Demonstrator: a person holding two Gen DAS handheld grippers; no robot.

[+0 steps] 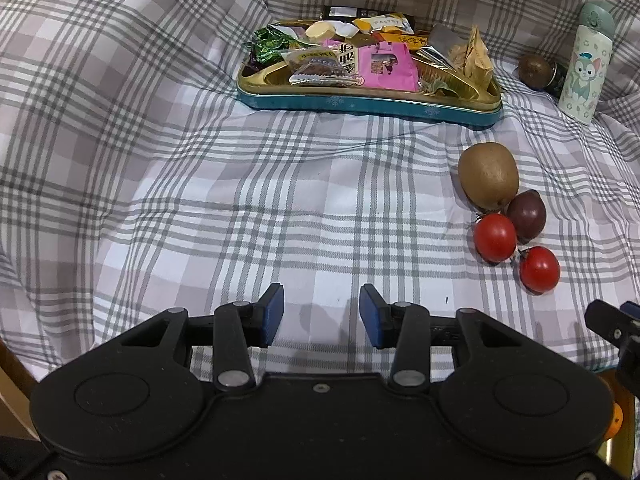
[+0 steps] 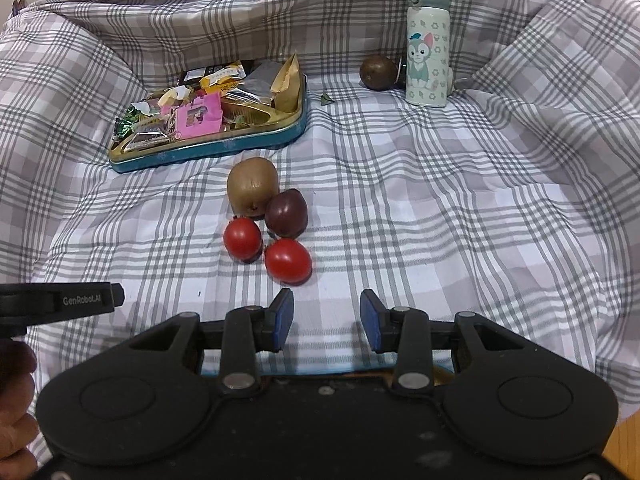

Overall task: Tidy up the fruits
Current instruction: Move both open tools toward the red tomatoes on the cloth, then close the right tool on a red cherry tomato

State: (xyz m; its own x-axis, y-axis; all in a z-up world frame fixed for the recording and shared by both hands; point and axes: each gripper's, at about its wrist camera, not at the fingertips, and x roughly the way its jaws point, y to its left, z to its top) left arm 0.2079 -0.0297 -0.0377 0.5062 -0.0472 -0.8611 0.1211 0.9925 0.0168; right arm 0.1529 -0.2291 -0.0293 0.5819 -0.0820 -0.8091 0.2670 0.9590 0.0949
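A brown kiwi [image 1: 488, 176] [image 2: 252, 186], a dark purple round fruit [image 1: 526, 214] [image 2: 286, 214] and two red cherry tomatoes [image 1: 495, 237] [image 1: 539, 269] lie clustered on the checked cloth. In the right wrist view the tomatoes [image 2: 242, 238] [image 2: 288, 261] lie just ahead and left of my right gripper [image 2: 326, 318]. Its blue pads stand apart with nothing between them. My left gripper [image 1: 322, 312] is open over bare cloth, with the fruit cluster off to its right. Another brown round fruit [image 1: 535, 72] [image 2: 378, 73] sits at the back beside the bottle.
A teal and gold tin tray [image 1: 360, 102] [image 2: 208, 150] full of snack wrappers lies behind the fruit. A white cartoon-cat bottle [image 1: 586, 68] [image 2: 427, 48] stands at the back right. Raised cloth folds ring the area. A hand [image 2: 16, 400] shows at the left edge.
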